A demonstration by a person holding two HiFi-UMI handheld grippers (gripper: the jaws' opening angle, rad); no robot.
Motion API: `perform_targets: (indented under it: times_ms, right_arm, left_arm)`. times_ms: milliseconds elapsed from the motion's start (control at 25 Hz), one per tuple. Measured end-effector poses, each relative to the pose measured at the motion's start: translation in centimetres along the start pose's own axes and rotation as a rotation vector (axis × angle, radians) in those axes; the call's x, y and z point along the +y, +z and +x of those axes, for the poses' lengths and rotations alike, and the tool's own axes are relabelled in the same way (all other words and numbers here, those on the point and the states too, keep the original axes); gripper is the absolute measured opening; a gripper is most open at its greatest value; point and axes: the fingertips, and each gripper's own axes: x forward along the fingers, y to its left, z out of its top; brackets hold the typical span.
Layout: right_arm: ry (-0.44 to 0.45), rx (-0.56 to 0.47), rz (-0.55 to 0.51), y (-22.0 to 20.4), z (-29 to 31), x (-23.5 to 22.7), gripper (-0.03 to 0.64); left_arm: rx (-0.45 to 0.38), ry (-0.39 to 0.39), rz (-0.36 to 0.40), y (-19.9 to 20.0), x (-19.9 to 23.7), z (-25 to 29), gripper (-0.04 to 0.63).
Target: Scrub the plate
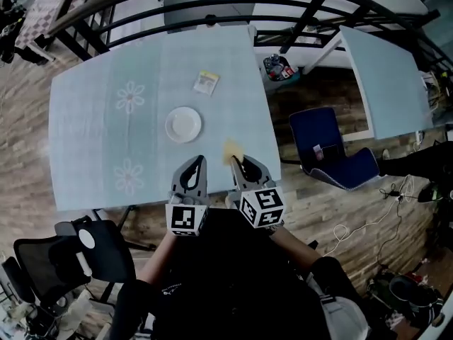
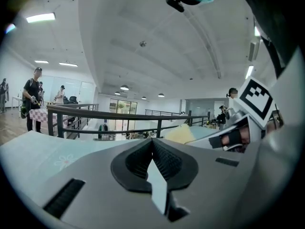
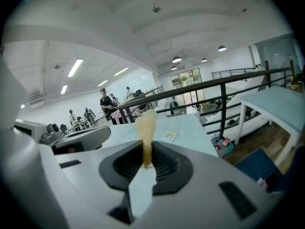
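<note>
Porous yellow sponge (image 3: 145, 124) in right gripper (image 3: 145, 152) (round white plate (image 1: 183, 125))

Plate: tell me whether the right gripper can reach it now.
Probably yes: the plate lies bare on the table ahead of the right gripper, which grips the sponge; nothing stands between.

A table (image 1: 85, 133) in a pale blue flowered cloth is stretching out ahead of the left tongs (image 1: 200, 160) and the right tongs (image 1: 242, 163). A black railing (image 1: 212, 4) is curving beyond its far edge. A blue chair (image 1: 322, 137) is standing on the wooden floor (image 1: 311, 91) to the right of the right tongs. A black office chair (image 1: 67, 257) is sitting behind and left of the left tongs. Ceiling light strips (image 2: 40, 17) are glowing overhead.
</note>
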Motion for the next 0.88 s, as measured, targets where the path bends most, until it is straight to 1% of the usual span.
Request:
perform_targets:
  times_ms: [80, 200, 280, 400, 480, 560, 640, 760, 880]
  right_arm:
    - [0.02, -0.033, -0.065, 1.0, -2.2, -0.5, 0.052]
    - [0.017, -0.115, -0.159, 2.9, -5.2, -1.4, 0.052]
    - [0.023, -0.169, -0.195, 4.3, -6.7, -2.0, 0.052]
    - [0.068, -0.207, -0.184, 6.0, -8.5, -2.7, 0.052]
    - [0.09, -0.226, -0.173, 6.7, -9.9, -2.8, 0.052]
    - [0.108, -0.249, -0.171, 7.1, -10.9, -2.5, 0.052]
    - [0.129, -0.253, -0.176, 6.8, -10.8, -2.3, 0.052]
    - [0.185, -0.213, -0.181, 5.9, -9.5, -1.8, 0.052]
    - [0.221, -0.182, -0.193, 5.5, -8.6, -1.5, 0.052]
  left_arm:
    - [-0.038, 0.015, -0.013, 1.7, -2.1, -0.3, 0.012]
    - [-0.089, 0.046, -0.05, 3.8, -4.8, -1.0, 0.012]
    - [-0.115, 0.067, -0.065, 4.6, -6.3, -1.4, 0.012]
    - [-0.16, 0.085, -0.072, 6.1, -8.5, -1.9, 0.012]
    - [-0.188, 0.086, -0.059, 7.0, -9.9, -2.2, 0.012]
    - [-0.197, 0.076, -0.043, 7.0, -10.7, -2.3, 0.012]
    - [-0.183, 0.064, -0.033, 6.2, -11.3, -1.9, 0.012]
    - [-0.165, 0.061, -0.039, 5.3, -11.8, -1.7, 0.012]
    - [-0.167, 0.098, -0.056, 5.2, -11.3, -1.8, 0.012]
